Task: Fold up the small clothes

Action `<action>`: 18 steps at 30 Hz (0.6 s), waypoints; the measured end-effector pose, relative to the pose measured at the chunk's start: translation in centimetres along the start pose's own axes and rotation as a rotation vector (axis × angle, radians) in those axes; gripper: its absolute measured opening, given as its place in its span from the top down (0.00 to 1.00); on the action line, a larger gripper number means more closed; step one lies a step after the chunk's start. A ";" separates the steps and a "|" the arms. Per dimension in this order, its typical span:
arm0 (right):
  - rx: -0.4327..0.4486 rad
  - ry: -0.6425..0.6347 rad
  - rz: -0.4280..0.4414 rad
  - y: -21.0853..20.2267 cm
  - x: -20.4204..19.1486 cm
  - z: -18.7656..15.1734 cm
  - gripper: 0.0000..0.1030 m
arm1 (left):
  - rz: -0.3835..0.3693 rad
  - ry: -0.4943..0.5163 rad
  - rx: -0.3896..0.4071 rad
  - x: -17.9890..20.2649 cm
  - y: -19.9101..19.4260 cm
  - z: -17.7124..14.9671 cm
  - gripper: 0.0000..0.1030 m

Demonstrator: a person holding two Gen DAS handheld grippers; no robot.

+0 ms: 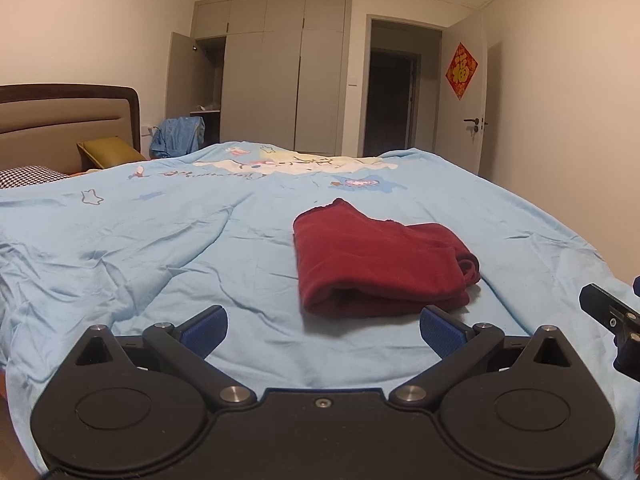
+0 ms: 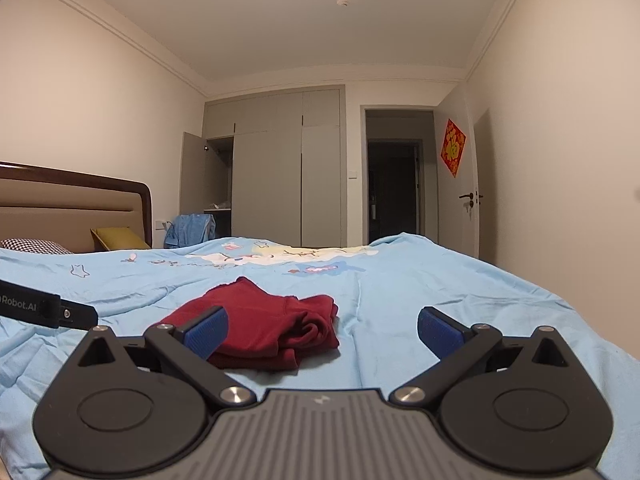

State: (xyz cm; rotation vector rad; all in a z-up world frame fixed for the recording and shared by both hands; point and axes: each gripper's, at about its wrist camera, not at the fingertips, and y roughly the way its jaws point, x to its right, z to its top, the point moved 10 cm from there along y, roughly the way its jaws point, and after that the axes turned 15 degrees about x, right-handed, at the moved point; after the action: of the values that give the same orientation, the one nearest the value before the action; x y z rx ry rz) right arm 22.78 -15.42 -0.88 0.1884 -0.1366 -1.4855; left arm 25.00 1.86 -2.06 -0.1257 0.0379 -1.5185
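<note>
A dark red garment (image 1: 376, 256) lies folded into a compact bundle on the light blue bedspread (image 1: 160, 248). My left gripper (image 1: 323, 330) is open, its blue pads spread wide just short of the bundle's near edge, nothing between them. In the right wrist view the same red garment (image 2: 276, 328) lies ahead and to the left. My right gripper (image 2: 322, 332) is open too, and its left pad (image 2: 208, 332) overlaps the bundle in the image; whether it touches the cloth I cannot tell. Each gripper's body shows at the edge of the other's view.
The bedspread with cartoon prints covers a wide bed. A padded headboard (image 1: 68, 120), a yellow cushion (image 1: 110, 152) and a checked pillow (image 1: 32, 176) lie at the far left. Beyond the bed stand a grey wardrobe (image 1: 280, 76), blue clothing on a chair (image 1: 178, 136) and an open doorway (image 1: 394, 92).
</note>
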 end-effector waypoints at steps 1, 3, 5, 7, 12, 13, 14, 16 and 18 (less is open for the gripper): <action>-0.005 -0.002 -0.001 -0.2 0.0 -0.3 0.00 | 0.006 -0.001 0.006 -0.1 -0.3 -0.4 0.01; -0.013 -0.017 0.000 -0.7 -0.1 -0.9 0.00 | 0.014 0.003 0.012 -0.2 -0.7 -1.0 0.01; -0.021 -0.026 0.003 -0.9 -0.2 -1.4 0.00 | 0.016 0.017 0.007 -0.2 -0.9 -1.5 0.01; -0.030 -0.025 0.006 -1.2 -0.3 -1.7 0.00 | 0.016 0.022 0.005 -0.2 -0.9 -1.8 0.01; -0.026 -0.024 0.005 -1.4 -0.3 -1.7 0.00 | 0.014 0.020 0.000 -0.2 -0.9 -1.8 0.01; -0.028 -0.025 0.005 -1.4 -0.3 -1.7 0.00 | 0.014 0.021 0.001 -0.2 -0.9 -1.8 0.01; -0.030 -0.024 0.005 -1.4 -0.3 -1.8 0.00 | 0.015 0.021 0.001 -0.3 -0.8 -1.8 0.01; -0.033 -0.023 0.005 -1.4 -0.2 -1.8 0.00 | 0.015 0.020 0.001 -0.3 -0.8 -1.8 0.01; -0.033 -0.022 0.005 -1.4 -0.2 -1.8 0.00 | 0.017 0.020 0.002 -0.2 -0.9 -1.9 0.01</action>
State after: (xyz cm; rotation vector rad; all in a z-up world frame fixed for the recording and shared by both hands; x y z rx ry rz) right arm 21.76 -15.25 -2.96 0.1449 -0.1300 -1.4847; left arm 23.92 1.95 -3.83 -0.1083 0.0531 -1.5026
